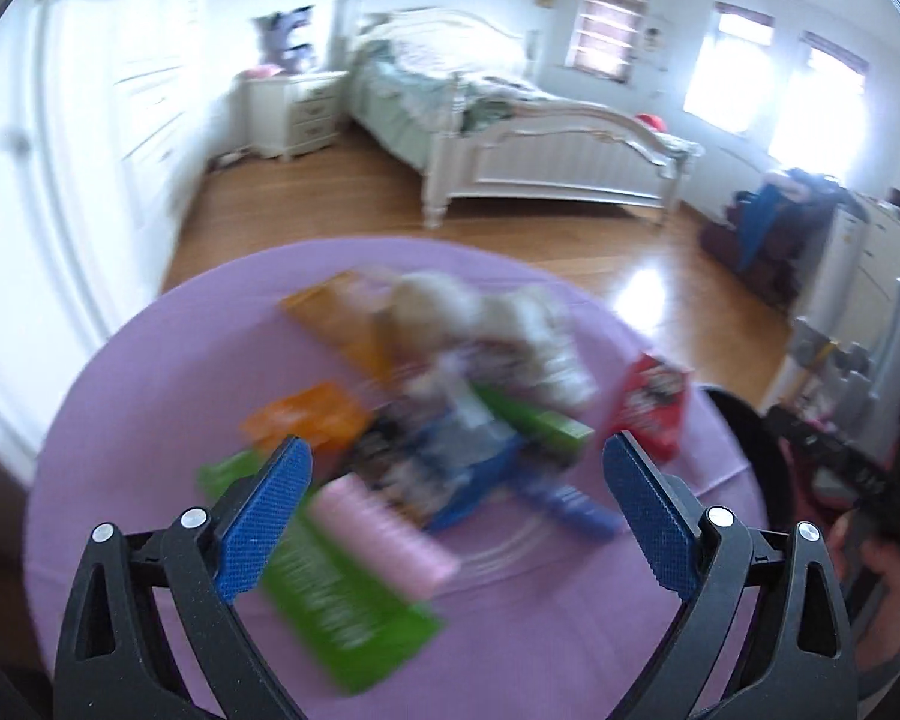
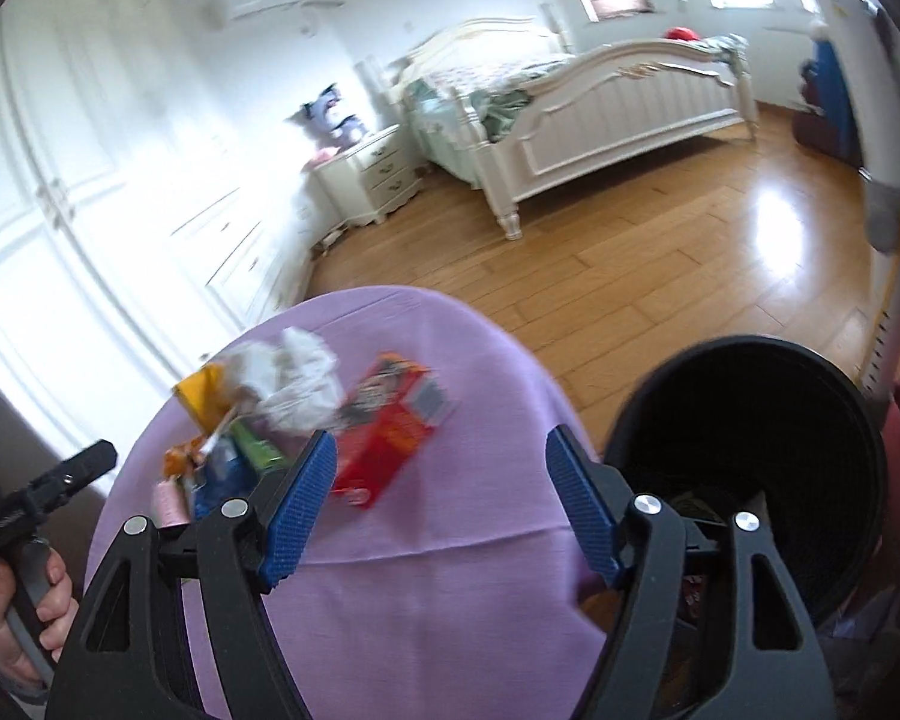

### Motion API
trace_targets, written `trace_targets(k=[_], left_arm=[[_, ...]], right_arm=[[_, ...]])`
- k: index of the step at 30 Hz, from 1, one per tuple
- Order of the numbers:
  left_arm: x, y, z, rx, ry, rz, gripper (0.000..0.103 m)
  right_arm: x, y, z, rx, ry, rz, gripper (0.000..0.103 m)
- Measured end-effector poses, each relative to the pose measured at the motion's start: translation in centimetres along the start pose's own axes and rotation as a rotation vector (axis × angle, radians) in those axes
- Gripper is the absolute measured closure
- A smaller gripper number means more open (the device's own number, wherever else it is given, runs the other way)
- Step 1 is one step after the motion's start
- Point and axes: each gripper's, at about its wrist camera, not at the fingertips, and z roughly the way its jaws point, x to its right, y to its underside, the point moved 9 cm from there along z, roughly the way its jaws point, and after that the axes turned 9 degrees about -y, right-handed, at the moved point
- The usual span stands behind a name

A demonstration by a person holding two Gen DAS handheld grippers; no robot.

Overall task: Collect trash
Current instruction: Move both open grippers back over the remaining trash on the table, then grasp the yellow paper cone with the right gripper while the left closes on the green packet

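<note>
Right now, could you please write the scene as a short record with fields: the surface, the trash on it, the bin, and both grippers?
surface: round table under a purple cloth
trash on it: pile of wrappers, with a red snack box, crumpled white paper and a green packet
bin: black round bin, beside the table at its right edge in the right wrist view
left gripper: open, holds nothing, over the pile
right gripper: open, holds nothing, between the red box and the bin

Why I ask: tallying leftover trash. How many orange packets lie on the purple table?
2: one orange packet farther off beside the white paper, another nearer, by the left gripper. Blur and overlap may hide more.
</note>
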Motion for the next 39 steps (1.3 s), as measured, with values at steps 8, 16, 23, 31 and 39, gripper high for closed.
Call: trace_targets(k=[8, 16, 23, 31, 39], left_arm=[[-7.3, 5.6, 3.9, -0.199, -0.075, -0.069, 0.007], [-8.2, 5.5, 5.8, -0.188, -0.115, 0.018, 0.007], [-10.8, 3.8, 6.9, -0.173, -0.160, 0.057, 0.036], [-12.3, 3.1, 7.0, -0.155, -0.088, 0.051, 0.069], [-10.2, 4.8, 5.3, -0.183, -0.072, -0.040, 0.022]], right_arm=[[-9.4, 0.9, 5.4, -0.123, -0.089, -0.181, 0.036], [-15.6, 1.5, 10.4, -0.235, -0.108, -0.374, 0.056], [-17.4, 0.5, 15.5, -0.283, -0.088, -0.413, 0.057], [-17.2, 0.9, 19.7, -0.359, -0.036, -0.435, 0.095], [-17.5, 1.6, 14.6, -0.269, -0.112, -0.359, 0.101]])
